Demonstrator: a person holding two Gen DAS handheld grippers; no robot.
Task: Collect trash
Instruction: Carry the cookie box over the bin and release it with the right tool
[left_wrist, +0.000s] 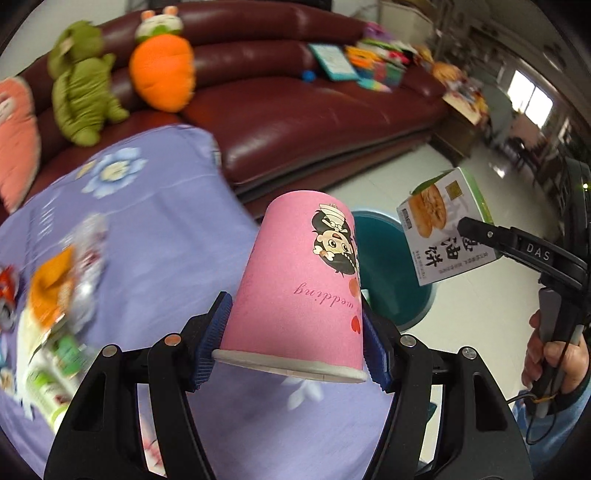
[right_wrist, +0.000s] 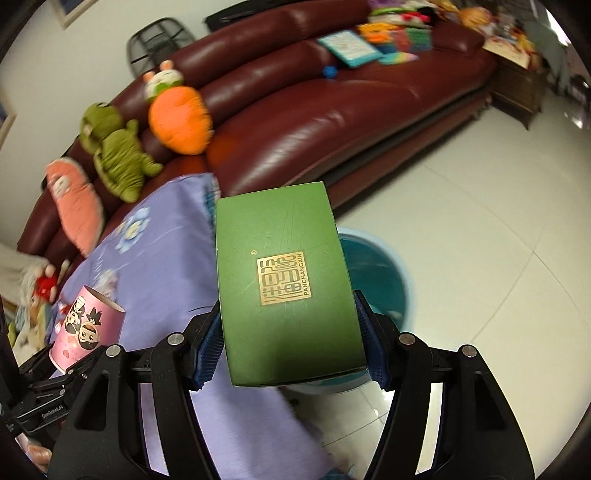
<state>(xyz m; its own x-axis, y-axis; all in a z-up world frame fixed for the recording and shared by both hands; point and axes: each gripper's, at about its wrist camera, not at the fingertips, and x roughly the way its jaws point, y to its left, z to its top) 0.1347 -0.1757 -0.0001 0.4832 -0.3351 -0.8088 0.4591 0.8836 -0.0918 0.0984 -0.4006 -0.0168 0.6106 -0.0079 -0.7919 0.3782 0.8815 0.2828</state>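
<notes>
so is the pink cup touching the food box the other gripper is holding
Apart. The left wrist view shows the pink cup in the left gripper and the food box off to its right, with the teal bin and floor visible between them.

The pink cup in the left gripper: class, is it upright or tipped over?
Tipped. The pink cup lies with its rim toward the camera and its base pointing away, clamped between the left gripper pads.

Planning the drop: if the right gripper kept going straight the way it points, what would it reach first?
Probably the teal bin on the floor, just beyond the green box held by the right gripper; nothing shows between them, though depth is unclear.
</notes>
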